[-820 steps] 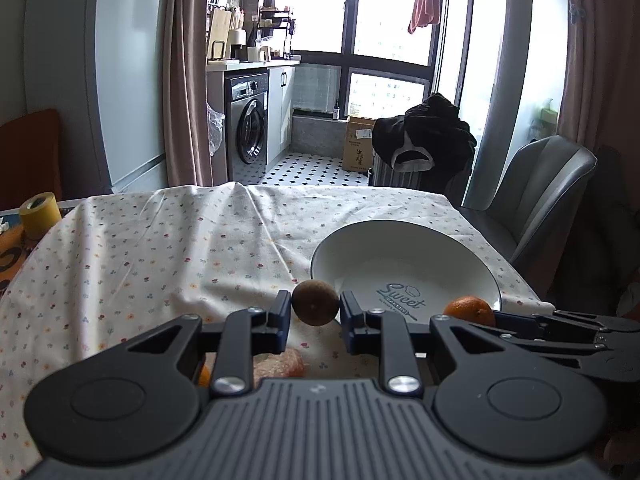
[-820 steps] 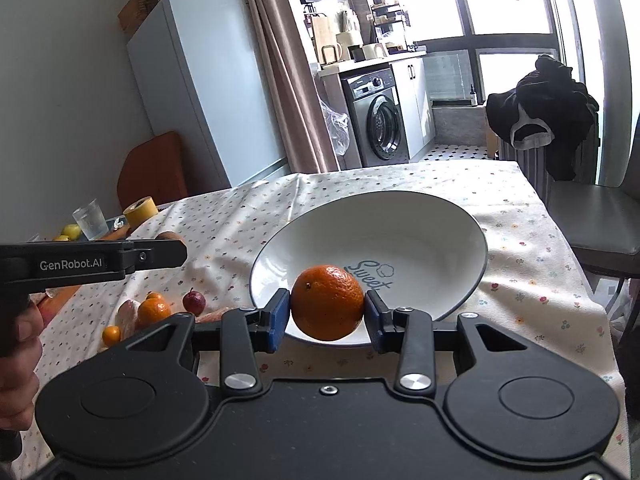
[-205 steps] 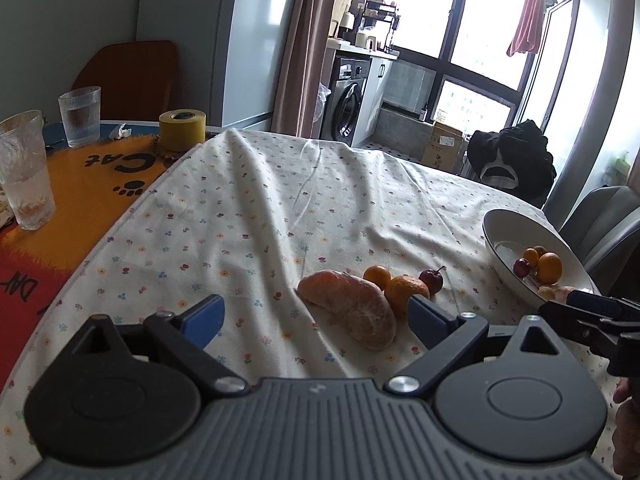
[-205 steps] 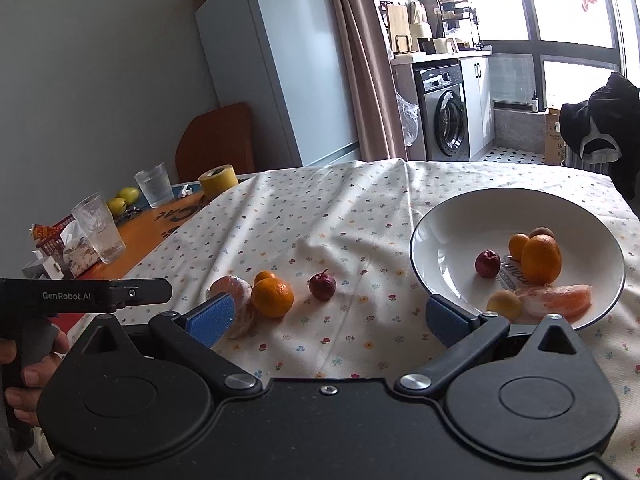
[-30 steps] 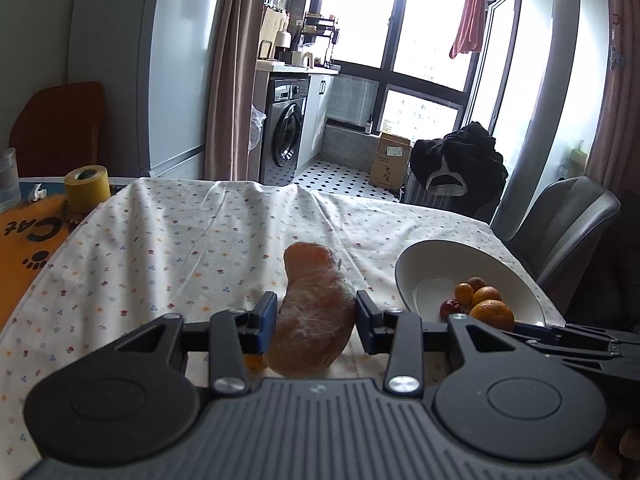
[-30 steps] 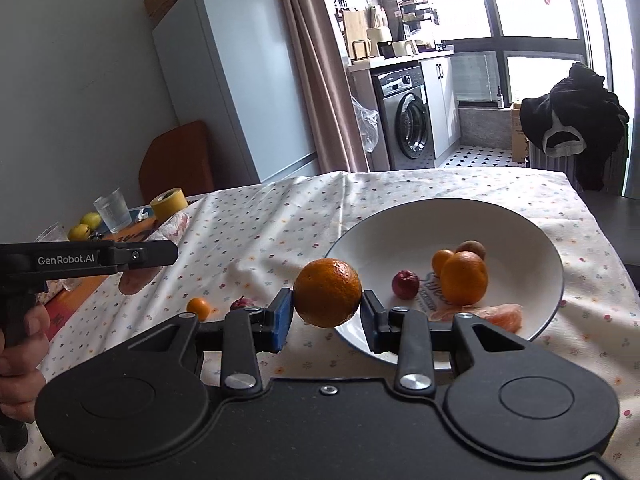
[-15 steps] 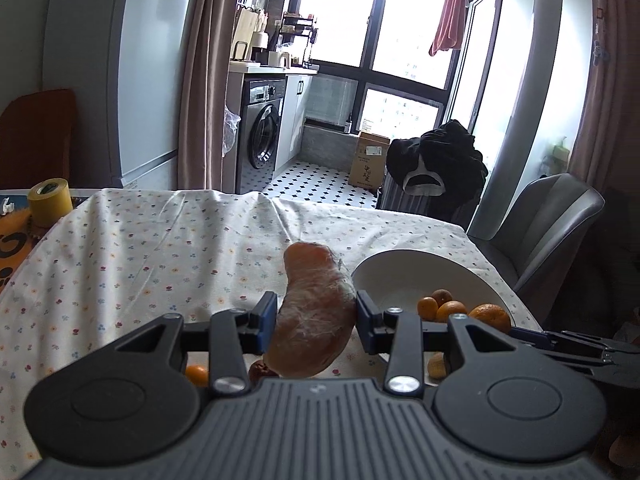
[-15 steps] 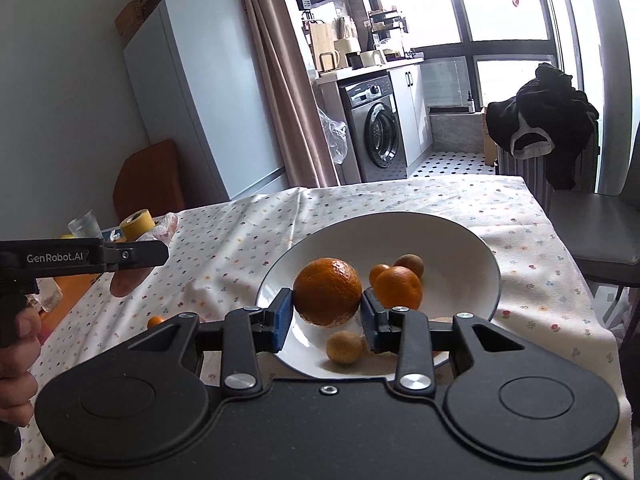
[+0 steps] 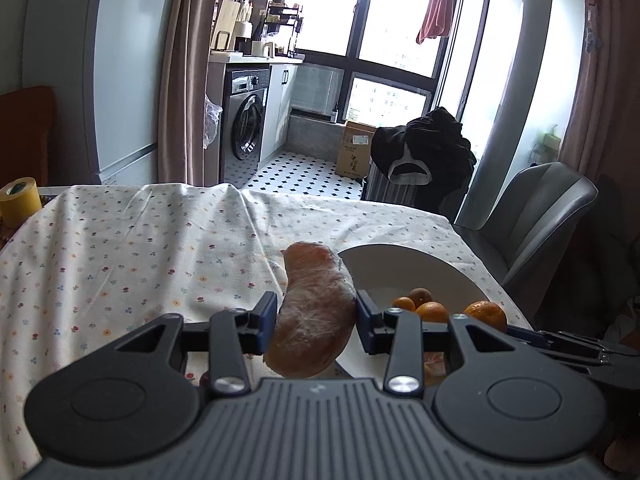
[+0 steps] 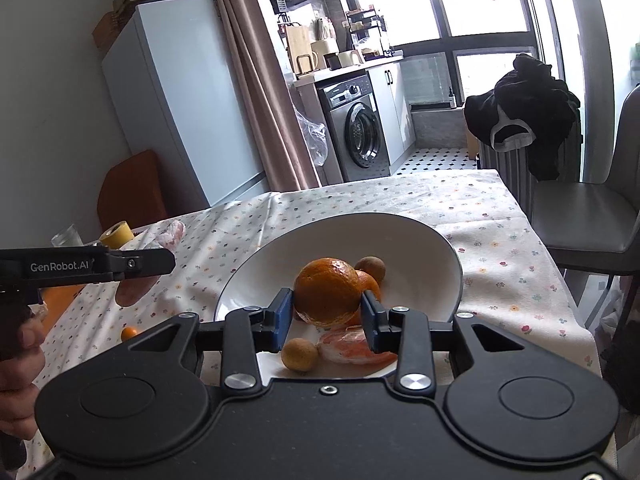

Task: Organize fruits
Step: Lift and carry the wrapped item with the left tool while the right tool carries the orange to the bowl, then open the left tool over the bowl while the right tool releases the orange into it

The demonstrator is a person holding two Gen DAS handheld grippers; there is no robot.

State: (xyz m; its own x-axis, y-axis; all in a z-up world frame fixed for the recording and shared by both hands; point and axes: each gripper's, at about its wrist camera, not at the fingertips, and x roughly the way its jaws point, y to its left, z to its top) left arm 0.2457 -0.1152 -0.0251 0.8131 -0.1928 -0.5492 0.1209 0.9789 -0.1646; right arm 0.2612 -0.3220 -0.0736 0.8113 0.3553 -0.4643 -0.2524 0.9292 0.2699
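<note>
An orange (image 10: 327,292) is clamped between the blue pads of the right hand-held gripper (image 10: 327,314) and is held above the near half of the white bowl (image 10: 420,240), which stands on the desk (image 10: 500,272). Already in the bowl are a second orange (image 10: 370,280), a brown kiwi (image 10: 371,268) at the far side of it, a small yellowish fruit (image 10: 299,355) near the near rim, and a peeled pink segment (image 10: 352,346) beside that. A wrapped grapefruit piece (image 9: 316,312) is gripped by the left hand-held gripper (image 9: 316,322), carried just left of the bowl and above the desk. A small orange (image 10: 129,333) is left on the cloth, well left of the bowl. The step in hand is judged to be the release of the orange into the bowl. It is best done low: the orange should be brought down close to a bare patch of the bowl floor, clear of the segment, which could be crushed, and only then should the jaws be opened, slowly, since a round fruit may roll up the sloped wall or knock the others. The left load should be kept outside the rim until the right gripper is clear, so that the two tools are not brought into collision.
</note>
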